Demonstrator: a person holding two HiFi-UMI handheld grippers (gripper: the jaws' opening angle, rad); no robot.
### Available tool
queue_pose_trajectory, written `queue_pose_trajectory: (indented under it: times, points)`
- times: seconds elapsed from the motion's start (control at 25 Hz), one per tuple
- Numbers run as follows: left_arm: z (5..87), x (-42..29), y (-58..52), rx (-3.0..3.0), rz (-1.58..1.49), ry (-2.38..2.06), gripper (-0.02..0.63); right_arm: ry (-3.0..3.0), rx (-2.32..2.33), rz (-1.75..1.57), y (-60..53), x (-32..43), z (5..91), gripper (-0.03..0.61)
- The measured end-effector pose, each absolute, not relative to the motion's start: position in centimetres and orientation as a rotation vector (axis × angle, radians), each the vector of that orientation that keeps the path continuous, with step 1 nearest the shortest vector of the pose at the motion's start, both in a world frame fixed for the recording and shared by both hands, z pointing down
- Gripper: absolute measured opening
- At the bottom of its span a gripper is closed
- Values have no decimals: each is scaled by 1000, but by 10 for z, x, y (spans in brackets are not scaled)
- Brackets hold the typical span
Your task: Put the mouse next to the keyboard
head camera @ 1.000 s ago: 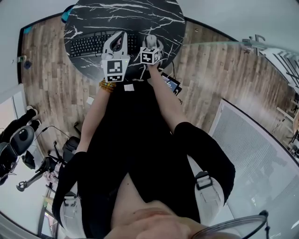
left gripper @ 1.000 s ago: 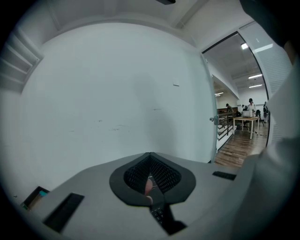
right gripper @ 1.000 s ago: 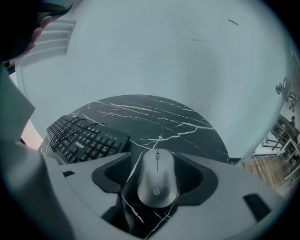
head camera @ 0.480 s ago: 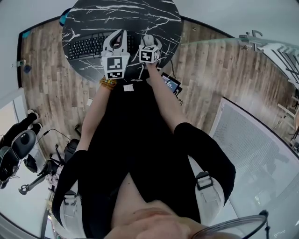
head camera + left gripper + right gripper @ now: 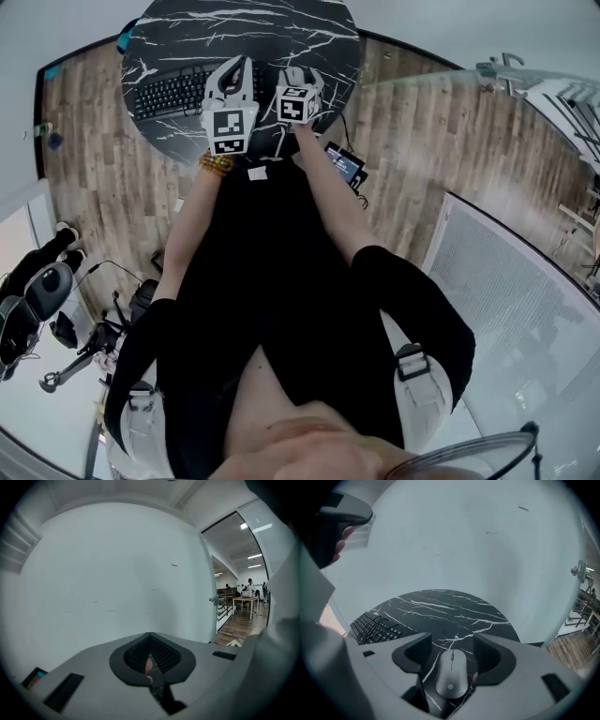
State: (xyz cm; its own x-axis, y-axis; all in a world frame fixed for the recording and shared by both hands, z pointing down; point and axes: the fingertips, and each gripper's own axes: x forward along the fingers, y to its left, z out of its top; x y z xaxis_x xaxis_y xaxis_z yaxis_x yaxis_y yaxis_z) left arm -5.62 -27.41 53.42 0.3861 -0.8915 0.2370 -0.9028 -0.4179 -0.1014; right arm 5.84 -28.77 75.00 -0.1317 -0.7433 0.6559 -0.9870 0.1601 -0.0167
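Fingers [image 5: 417, 654], right gripper [image 5: 451, 651]: spread, straddling mouse [image 5: 451, 674], edged slightly toward 12 o'clock; grasp pending. Keyboard [image 5: 375, 627] at 10 o'clock. Left gripper [image 5: 150, 651]: clenched, empty.

We see a round black marble table [image 5: 281, 28] standing by a pale wall [image 5: 464, 541] on a wood-plank floor [image 5: 412, 141]; past a glass partition [image 5: 229, 564], ceiling lights [image 5: 263, 528] brighten a far room.
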Motion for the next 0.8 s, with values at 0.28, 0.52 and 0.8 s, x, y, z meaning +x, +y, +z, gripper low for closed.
queue_pose_trajectory:
  times: [0.28, 0.52, 0.8]
  points:
    - [528, -47, -279, 2591, 378, -1673, 8, -2002, 1685, 543, -303, 63, 714, 278]
    - [524, -44, -281, 2579, 349, -1679, 9, -2062, 1699, 450, -309, 60, 686, 278]
    - [517, -43, -281, 2576, 320, -1693, 9, -2136, 1727, 371, -310, 59, 659, 246]
